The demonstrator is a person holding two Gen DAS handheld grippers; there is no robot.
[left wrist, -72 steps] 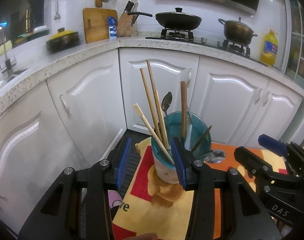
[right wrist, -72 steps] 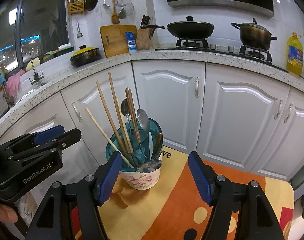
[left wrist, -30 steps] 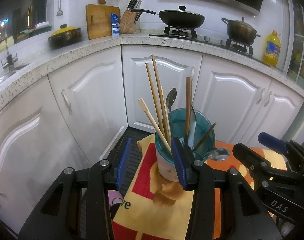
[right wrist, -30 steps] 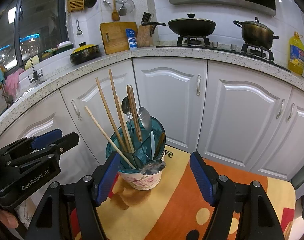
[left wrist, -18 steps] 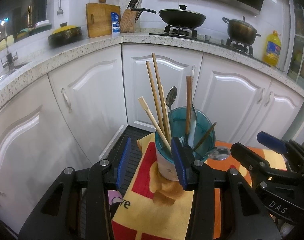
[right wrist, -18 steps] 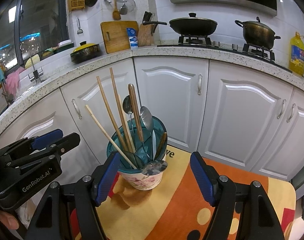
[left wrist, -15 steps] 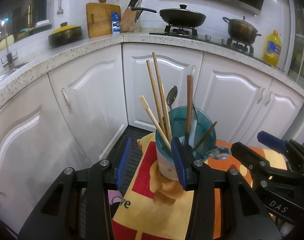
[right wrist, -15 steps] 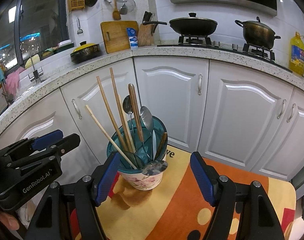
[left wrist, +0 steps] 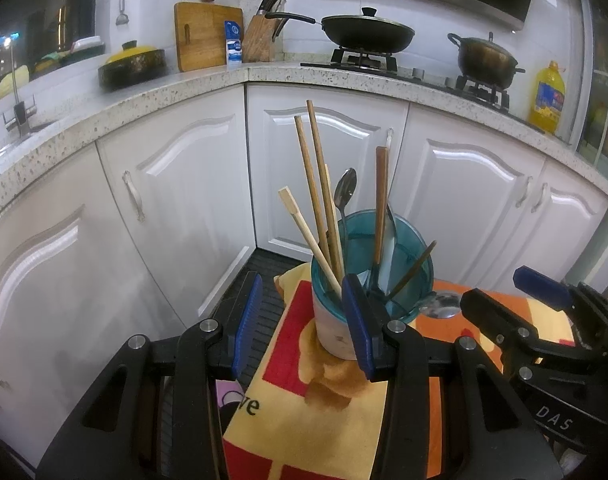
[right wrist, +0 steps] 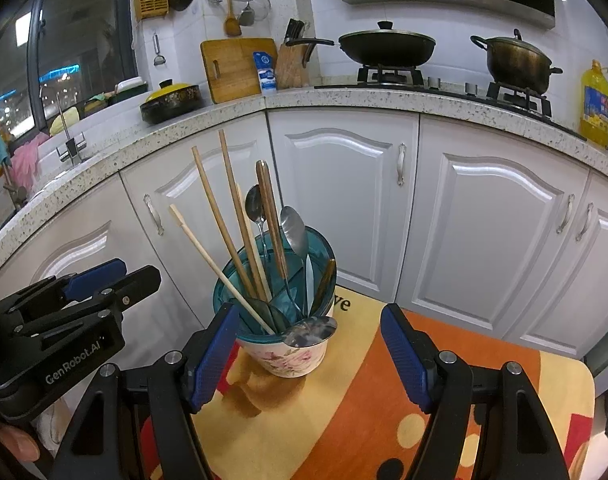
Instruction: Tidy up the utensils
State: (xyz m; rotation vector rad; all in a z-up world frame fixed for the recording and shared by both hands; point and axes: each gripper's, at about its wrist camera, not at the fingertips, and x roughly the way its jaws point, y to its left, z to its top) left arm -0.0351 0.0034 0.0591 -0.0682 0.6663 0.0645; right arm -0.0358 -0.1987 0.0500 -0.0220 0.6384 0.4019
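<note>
A floral cup with a teal rim (right wrist: 282, 344) stands on a small table with an orange and yellow cloth (right wrist: 384, 420). It holds wooden chopsticks (right wrist: 232, 224), metal spoons (right wrist: 294, 226) and a wooden-handled utensil (right wrist: 270, 216). It also shows in the left wrist view (left wrist: 370, 276). My left gripper (left wrist: 304, 320) is open and empty, just left of the cup and near it. My right gripper (right wrist: 310, 354) is open and empty, in front of the cup, its fingers wider than the cup.
White kitchen cabinets (right wrist: 344, 200) curve behind the table. The granite counter (right wrist: 384, 100) carries a wok, a pot, a knife block, a cutting board and an oil bottle (right wrist: 596, 104). A dark floor mat (left wrist: 264, 280) lies by the table's left side.
Both grippers have drifted slightly; the cup and utensils stay put. Both grippers stay open and empty.
</note>
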